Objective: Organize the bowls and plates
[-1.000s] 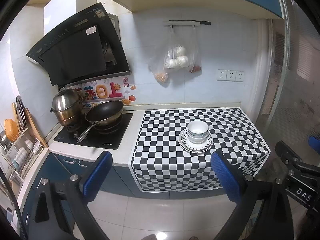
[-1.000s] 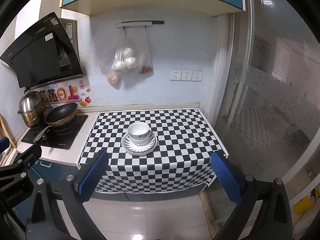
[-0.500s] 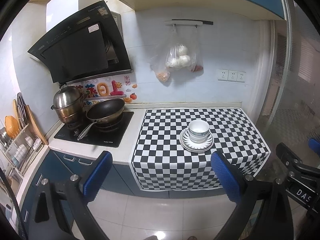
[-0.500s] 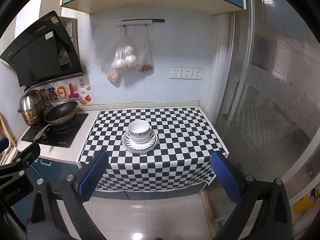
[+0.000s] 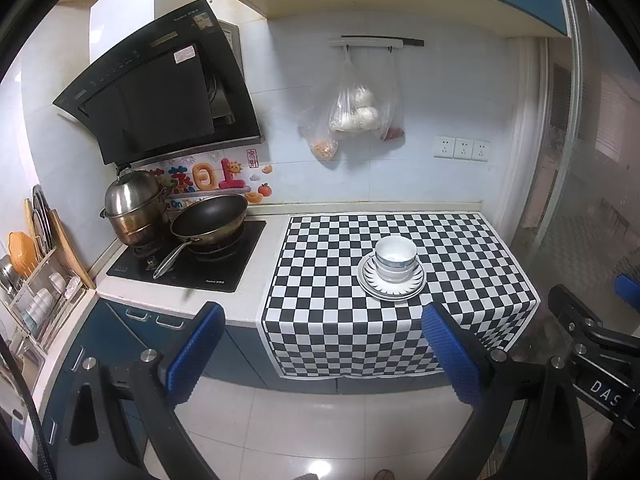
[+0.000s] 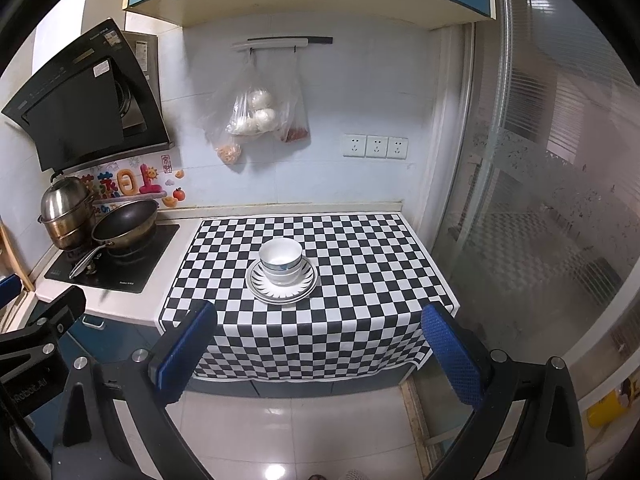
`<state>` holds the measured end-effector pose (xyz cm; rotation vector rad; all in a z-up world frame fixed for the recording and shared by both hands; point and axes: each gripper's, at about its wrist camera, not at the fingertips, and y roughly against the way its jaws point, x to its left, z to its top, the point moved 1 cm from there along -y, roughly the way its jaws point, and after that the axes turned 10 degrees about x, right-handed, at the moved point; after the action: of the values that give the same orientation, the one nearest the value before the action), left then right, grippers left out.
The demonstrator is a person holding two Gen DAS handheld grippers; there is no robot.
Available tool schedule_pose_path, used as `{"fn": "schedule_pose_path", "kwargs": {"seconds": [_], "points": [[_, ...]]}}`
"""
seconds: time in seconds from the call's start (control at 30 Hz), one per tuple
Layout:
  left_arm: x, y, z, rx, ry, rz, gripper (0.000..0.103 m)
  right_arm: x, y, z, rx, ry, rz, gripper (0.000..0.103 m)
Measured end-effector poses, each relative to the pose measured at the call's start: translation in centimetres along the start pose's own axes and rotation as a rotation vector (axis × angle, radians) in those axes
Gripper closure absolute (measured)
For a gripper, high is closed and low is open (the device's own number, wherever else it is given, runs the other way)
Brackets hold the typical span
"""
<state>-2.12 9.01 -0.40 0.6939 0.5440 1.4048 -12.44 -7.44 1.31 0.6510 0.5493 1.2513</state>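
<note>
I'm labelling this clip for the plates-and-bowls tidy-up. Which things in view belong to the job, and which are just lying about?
Belongs to the job:
- stacked bowls
- stacked plates under them
- left gripper and right gripper, both open, empty

Just lying about:
- frying pan
- steel pot
- hanging food bags
- dish rack

I see white bowls (image 5: 395, 259) nested upright in a short stack, with thin blue bands around the outer walls and an empty white inside on the top one. I cannot tell exactly how many there are. They sit centred on stacked plates (image 5: 391, 285), white with a dark rayed pattern around the well; two rims show, one on the other. The whole stack rests flat near the middle of the checkered surface (image 5: 328, 280).
</note>
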Motion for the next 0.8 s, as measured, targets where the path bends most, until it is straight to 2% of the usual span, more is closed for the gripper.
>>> {"fn": "schedule_pose_path", "kwargs": {"seconds": [0.8], "points": [[-0.26, -0.06, 0.75, -0.002, -0.008, -0.011, 0.002, 0.42, -0.11, -0.37, 0.009, -0.014, -0.009, 0.0]]}}
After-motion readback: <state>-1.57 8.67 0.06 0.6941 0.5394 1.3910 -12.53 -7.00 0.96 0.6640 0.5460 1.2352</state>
